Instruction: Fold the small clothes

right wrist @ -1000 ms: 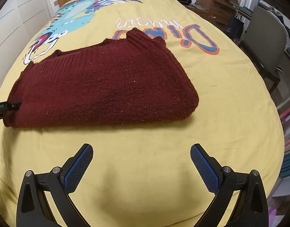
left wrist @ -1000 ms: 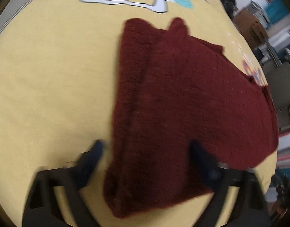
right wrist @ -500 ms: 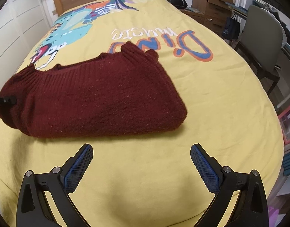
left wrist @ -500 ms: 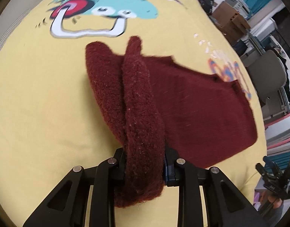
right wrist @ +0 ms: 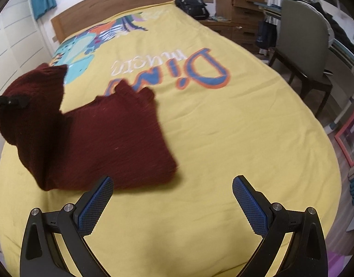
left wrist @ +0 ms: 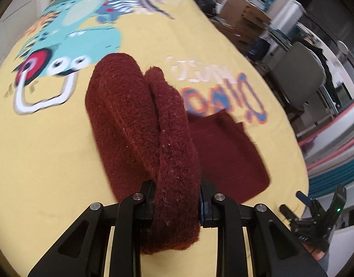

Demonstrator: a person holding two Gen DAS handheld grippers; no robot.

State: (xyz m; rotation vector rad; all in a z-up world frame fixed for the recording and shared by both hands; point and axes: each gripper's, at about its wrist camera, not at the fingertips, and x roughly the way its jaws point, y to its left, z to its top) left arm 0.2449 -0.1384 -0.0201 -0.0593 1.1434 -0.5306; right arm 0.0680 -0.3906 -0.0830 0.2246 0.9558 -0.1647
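Sweater (left wrist: 140, 124), one dark red knit, is what I have on the bed (left wrist: 50, 150), and my left tongs (left wrist: 177, 198) are clamped tight on a thick bunched fold of it. That fold rises off the bed from the jaws, arching up and away, with the knit's end hanging out below the jaws toward me. The rest of the sweater lies flat on the bed to the right of the raised part, its far edge touching the orange and blue lettering printed on the cover.

My right tongs (right wrist: 172, 196) stand wide apart and hold nothing. They hover over bare yellow cover at the near side of the bed. In the right wrist view the sweater (right wrist: 112, 143) lies ahead and left of them; the left pad (right wrist: 94, 207) overlaps the sweater's near edge, though I cannot tell whether it touches the knit. The right pad is well apart from the sweater.

I count one sweater, one bed, two tongs. Beside the bed stand one grey chair (right wrist: 301, 46) and one black backpack (right wrist: 193, 2) at its far corner.
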